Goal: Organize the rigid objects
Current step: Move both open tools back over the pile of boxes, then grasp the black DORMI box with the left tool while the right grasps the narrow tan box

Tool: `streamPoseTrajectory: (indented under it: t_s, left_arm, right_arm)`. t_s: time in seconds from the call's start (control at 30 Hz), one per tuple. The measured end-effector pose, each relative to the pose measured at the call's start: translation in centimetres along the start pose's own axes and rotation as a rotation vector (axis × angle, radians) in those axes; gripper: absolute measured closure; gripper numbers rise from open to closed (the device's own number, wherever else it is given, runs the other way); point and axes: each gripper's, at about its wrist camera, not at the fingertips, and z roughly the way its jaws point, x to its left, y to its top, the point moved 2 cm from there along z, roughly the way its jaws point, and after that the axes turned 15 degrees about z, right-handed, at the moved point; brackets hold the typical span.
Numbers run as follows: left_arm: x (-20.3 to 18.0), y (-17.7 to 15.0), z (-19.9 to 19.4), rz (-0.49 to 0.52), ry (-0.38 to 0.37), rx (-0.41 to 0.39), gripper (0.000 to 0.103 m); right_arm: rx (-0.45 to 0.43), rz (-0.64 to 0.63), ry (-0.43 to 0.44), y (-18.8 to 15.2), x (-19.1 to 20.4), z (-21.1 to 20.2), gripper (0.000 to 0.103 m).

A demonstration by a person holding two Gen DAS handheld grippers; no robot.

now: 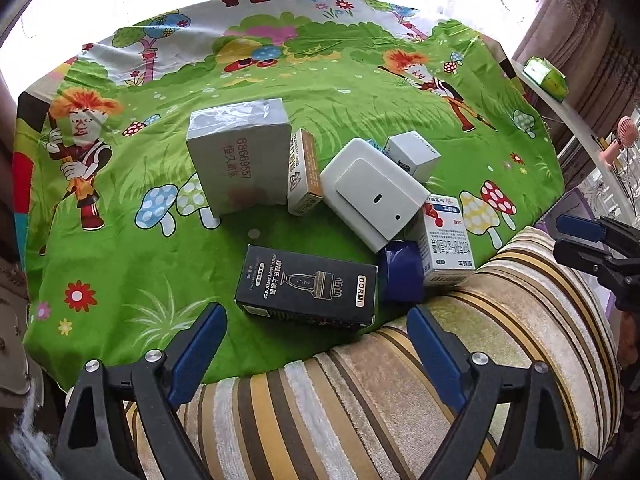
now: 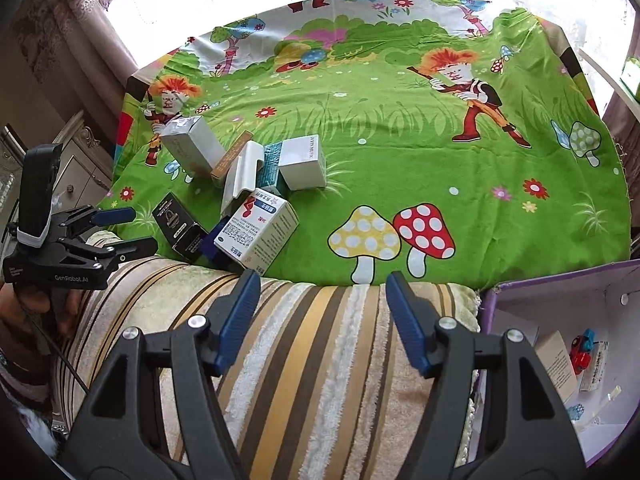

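Several boxes lie in a loose heap on a green cartoon cloth [image 1: 340, 92]. A black DORMI box [image 1: 306, 286] lies nearest, just beyond my open, empty left gripper [image 1: 316, 312]. Behind it are a tall grey box [image 1: 240, 156], a narrow orange-edged box [image 1: 302, 172], a white switch-like slab [image 1: 372, 192], a small white cube [image 1: 414, 154], a dark blue box [image 1: 402, 276] and a white medicine box [image 1: 446, 240]. My right gripper [image 2: 320, 286] is open and empty over the striped cushion [image 2: 300, 360], right of the heap; the medicine box [image 2: 256, 232] is closest to it.
A purple-edged open bin [image 2: 560, 360] at the lower right holds a box, a small toy car and packets. The striped cushion edge runs along the cloth's near side. The cloth's right half [image 2: 480, 168] bears only printed mushrooms. Curtains and furniture surround the table.
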Motion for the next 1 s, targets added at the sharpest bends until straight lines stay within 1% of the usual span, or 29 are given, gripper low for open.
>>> streamPoseTrajectory:
  t_s: [0.2, 0.4, 0.57, 0.6, 0.67, 0.83, 1.0]
  left_arm:
    - [0.1, 0.5, 1.9, 0.034, 0.000, 0.067, 0.009]
    - [0.4, 0.8, 2.9, 0.044, -0.008, 0.087, 0.009]
    - [0.4, 1.0, 3.7, 0.064, 0.004, 0.108, 0.009]
    - [0.4, 1.0, 3.7, 0.066, 0.006, 0.107, 0.010]
    - [0.5, 1.0, 3.9, 0.068, -0.005, 0.106, 0.015]
    - [0.8, 0.6, 3.6, 0.048, -0.016, 0.081, 0.017]
    - [1.7, 0.0, 2.4, -0.037, 0.007, 0.023, 0.017]
  right_arm:
    - [0.014, -0.042, -0.005, 0.5, 1.7, 1.3, 0.032]
    - [0.013, -0.092, -0.018, 1.4, 3.5, 2.5, 0.031]
    - [-0.010, -0.174, -0.061, 1.8, 5.6, 3.5, 0.021]
    - [-0.014, -0.187, -0.067, 1.9, 6.0, 3.7, 0.019]
    - [-0.014, -0.209, -0.083, 2.0, 6.7, 4.3, 0.019]
    - [-0.009, -0.275, -0.130, 2.0, 8.4, 5.8, 0.018]
    - [-0.028, -0.333, -0.197, 2.1, 9.9, 6.7, 0.017]
